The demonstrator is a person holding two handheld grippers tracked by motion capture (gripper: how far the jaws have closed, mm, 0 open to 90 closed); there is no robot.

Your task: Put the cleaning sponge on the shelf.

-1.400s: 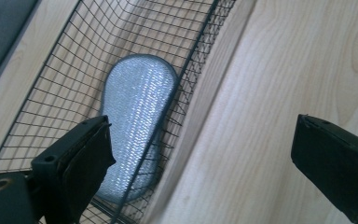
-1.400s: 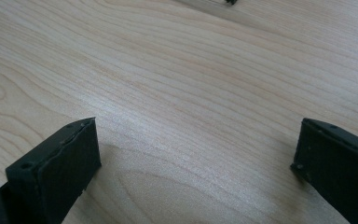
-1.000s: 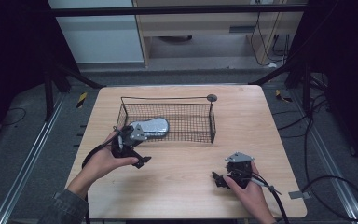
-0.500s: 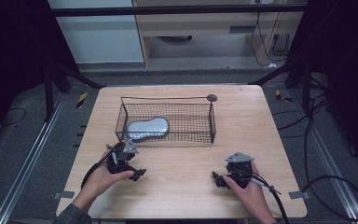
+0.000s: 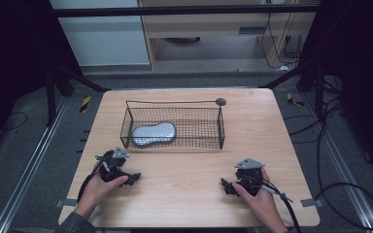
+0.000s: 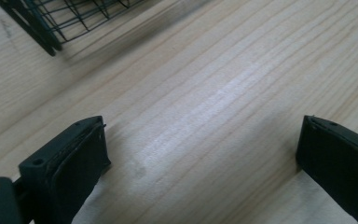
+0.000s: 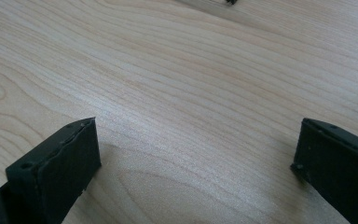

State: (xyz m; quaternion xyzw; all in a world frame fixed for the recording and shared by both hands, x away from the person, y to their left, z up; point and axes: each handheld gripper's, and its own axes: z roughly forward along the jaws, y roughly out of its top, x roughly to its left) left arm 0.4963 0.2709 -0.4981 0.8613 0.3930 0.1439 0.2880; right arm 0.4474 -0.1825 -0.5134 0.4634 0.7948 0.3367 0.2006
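Near edge of the wooden table [image 5: 184, 194]: right gripper [image 5: 229, 187] at about 5 o'clock from the table's middle, held low over the wood in the person's right hand [image 5: 257, 201]. Its jaws stand wide apart with nothing between them; in the right gripper view there is bare wood grain between the two black jaws. Cable trails off toward the 5 o'clock corner.

Left gripper [image 5: 128, 177] at about 8 o'clock, held in the left hand [image 5: 97, 189], jaws pointing toward 3 o'clock. Its jaws are also spread wide and empty; the left gripper view has plain wood between them and a corner of the wire basket [image 6: 74, 18] at upper left.

Farther off, at 12 o'clock from the table's middle: black wire basket [image 5: 175, 143], upright. Inside it, in the 9 o'clock half, lies a grey peanut-shaped object [image 5: 153, 133], flat on the basket floor. Both grippers are well apart from the basket and from each other.
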